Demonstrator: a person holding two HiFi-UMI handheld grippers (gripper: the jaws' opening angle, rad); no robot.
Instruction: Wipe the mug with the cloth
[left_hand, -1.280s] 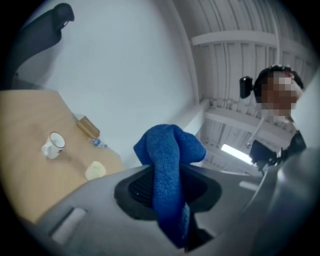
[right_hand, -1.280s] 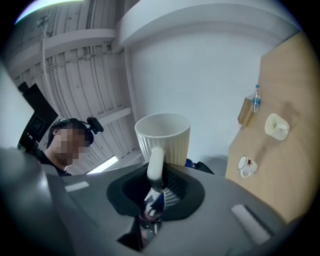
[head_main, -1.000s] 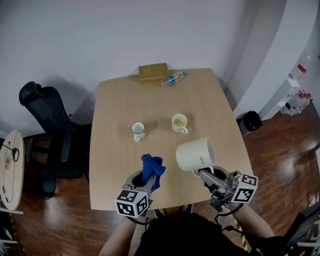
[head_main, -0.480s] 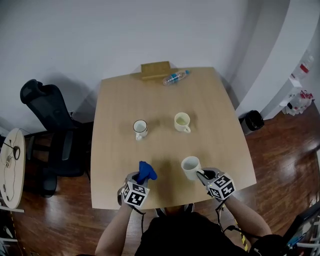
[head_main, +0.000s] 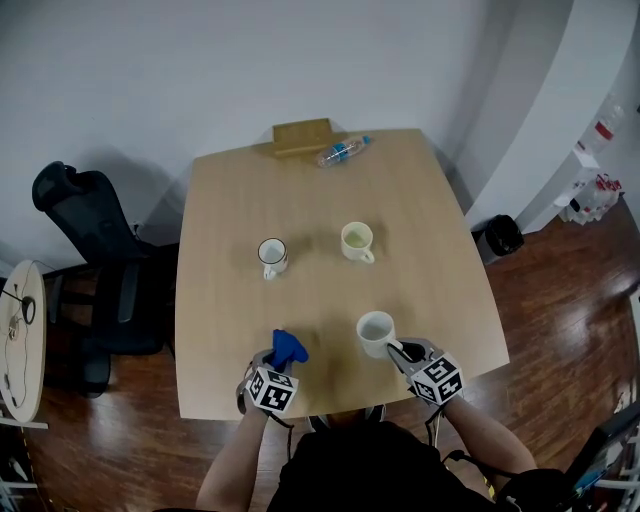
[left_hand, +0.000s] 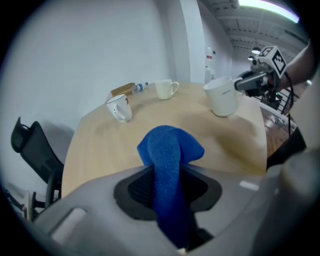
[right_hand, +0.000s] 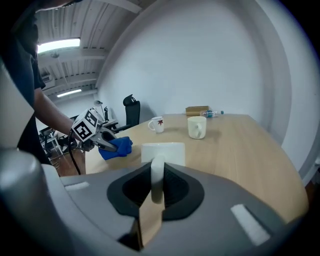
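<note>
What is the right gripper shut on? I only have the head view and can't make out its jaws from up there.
Observer: In the right gripper view, the right gripper has its jaws shut on the handle of the large white ceramic mug.
Operator: And the left?
Observer: The left gripper view shows the left gripper with its jaws pinching the blue terry cloth, bunched end poking forward.
Operator: Any marking on the small white dark-rimmed mug?
Observer: Yes, a red mark on its side, in the right gripper view.
</note>
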